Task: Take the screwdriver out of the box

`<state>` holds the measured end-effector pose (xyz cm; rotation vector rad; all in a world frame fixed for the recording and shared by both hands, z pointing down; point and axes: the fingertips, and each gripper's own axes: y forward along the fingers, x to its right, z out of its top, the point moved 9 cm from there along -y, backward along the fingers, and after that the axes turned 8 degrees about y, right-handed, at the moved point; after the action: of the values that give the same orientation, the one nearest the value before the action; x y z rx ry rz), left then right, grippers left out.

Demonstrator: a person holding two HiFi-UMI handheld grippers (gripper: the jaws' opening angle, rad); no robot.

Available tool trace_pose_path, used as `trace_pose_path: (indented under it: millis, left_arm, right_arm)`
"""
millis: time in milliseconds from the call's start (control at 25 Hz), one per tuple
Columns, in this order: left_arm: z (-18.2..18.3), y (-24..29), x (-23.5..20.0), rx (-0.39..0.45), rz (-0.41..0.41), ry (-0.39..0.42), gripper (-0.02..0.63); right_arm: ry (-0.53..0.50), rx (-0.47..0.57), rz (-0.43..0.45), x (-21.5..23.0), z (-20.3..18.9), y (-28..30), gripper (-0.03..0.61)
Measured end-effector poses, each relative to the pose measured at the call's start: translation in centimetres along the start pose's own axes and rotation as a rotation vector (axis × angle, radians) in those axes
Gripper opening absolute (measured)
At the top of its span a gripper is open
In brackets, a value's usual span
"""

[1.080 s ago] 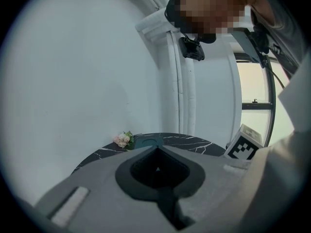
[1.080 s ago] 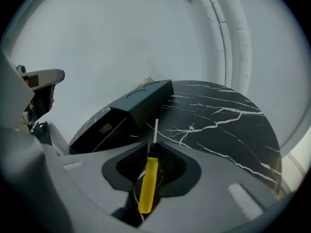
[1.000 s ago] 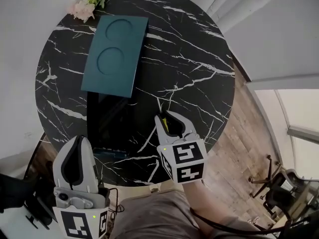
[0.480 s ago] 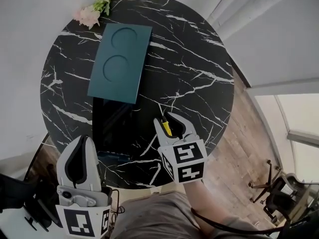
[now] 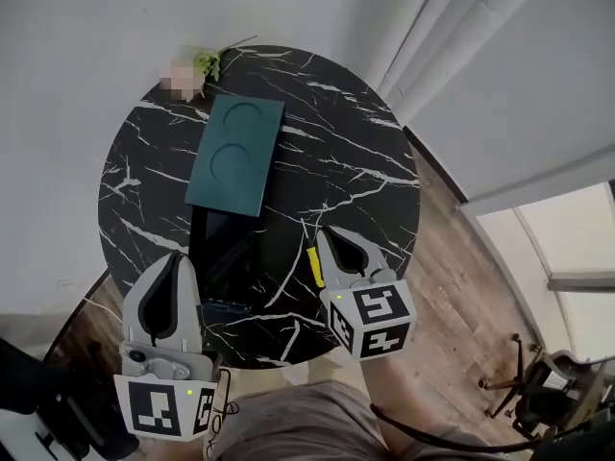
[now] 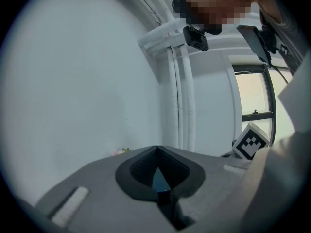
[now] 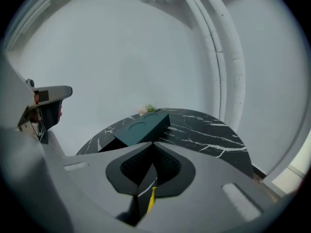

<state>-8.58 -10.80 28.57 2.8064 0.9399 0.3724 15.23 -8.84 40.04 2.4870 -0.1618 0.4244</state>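
A small yellow screwdriver (image 5: 313, 265) lies on the round black marble table (image 5: 365, 171), near its front edge. The open black box (image 5: 226, 257) is to its left. The box's teal lid (image 5: 235, 154), with two round dents, lies just beyond the box. My right gripper (image 5: 329, 231) hovers right beside the screwdriver, jaws shut and empty. In the right gripper view the screwdriver (image 7: 152, 198) shows through the gap behind the closed tips (image 7: 153, 145). My left gripper (image 5: 173, 256) is shut and empty at the table's near-left edge, by the box's near end.
Pink flowers with green leaves (image 5: 197, 65) lie at the table's far edge against a white wall. Wooden floor (image 5: 461, 257) lies to the right of the table. The left gripper view faces the wall and shows the right gripper's marker cube (image 6: 251, 142).
The head view has pulled back, so the table looks smaller. The screwdriver showed between the right gripper's jaws before; now it lies just left of them.
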Motion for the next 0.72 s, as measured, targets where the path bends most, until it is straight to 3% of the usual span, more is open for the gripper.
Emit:
trace_pose_path:
  millis: [280,560,720]
  left_arm:
    - [3.7,-1.3,0.1,0.108,0.032,0.029,0.001]
    - [8.8,-3.3,-1.3,0.253,0.100,0.102,0.001]
    - [10.9,-4.9,-2.0,0.297,0.151,0.136,0.001]
  right_arm:
    - [-0.095,0.181,-0.034,-0.8,4.6,-5.2,0.026]
    - [-0.238,0.489,0.067,-6.8,12.4,-11.9,0.025]
    - [-0.292,0.594,0.104,-9.1,14.6,-15.0,0.025]
